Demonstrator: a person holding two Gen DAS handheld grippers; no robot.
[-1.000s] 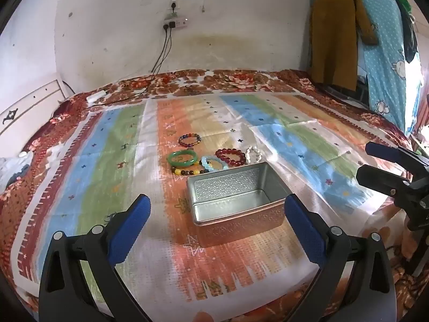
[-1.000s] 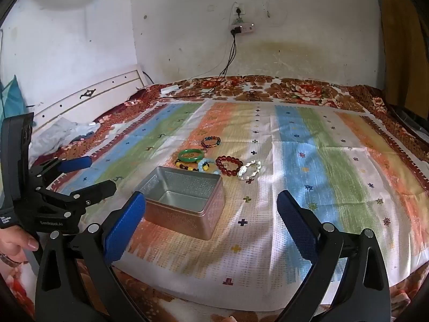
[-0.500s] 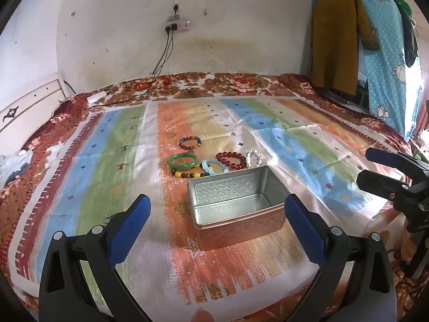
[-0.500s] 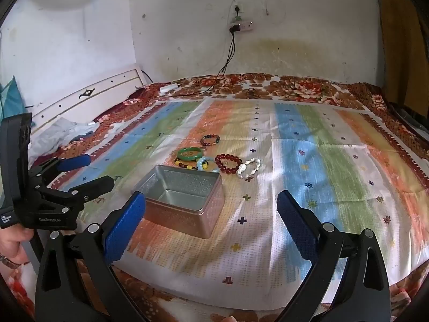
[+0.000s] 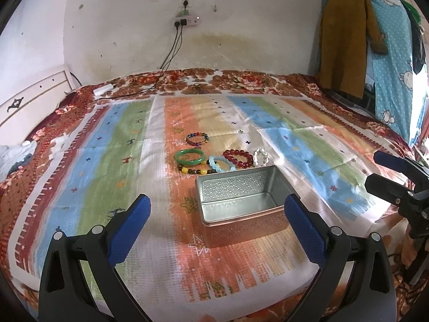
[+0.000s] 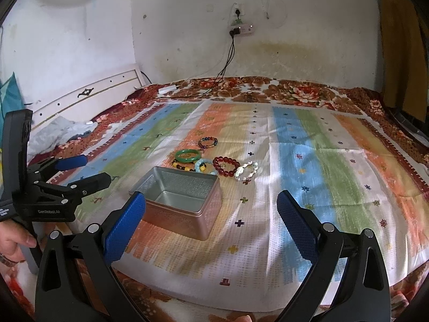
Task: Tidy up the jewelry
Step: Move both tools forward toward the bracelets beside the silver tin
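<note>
An empty open metal tin [image 5: 264, 214] [image 6: 206, 216] stands on the striped bedspread. Just beyond it lie several bracelets: a green bangle [image 5: 189, 157] [image 6: 187, 155], a red bead bracelet [image 5: 238, 158] [image 6: 226, 165], a white bead bracelet [image 5: 261, 156] [image 6: 246, 171], a pale blue one [image 5: 219, 163], a yellow-and-dark one [image 5: 194, 171] and a multicoloured one [image 5: 197, 139] [image 6: 207, 142]. My left gripper [image 5: 217, 220] is open, held short of the tin at the bed's near edge. My right gripper [image 6: 211, 218] is open too, to the tin's right, holding nothing.
The bed runs to a white wall with a power strip [image 5: 186, 22] and hanging cables. A white headboard [image 6: 88, 99] is on the left. Clothes [image 5: 346, 40] hang at the far right. A hand [image 6: 13, 244] holds the left gripper's handle.
Both views have shifted slightly; the tin and bracelets now sit a little lower in the left wrist view. Both grippers stay open. Nothing on the bed has moved.
</note>
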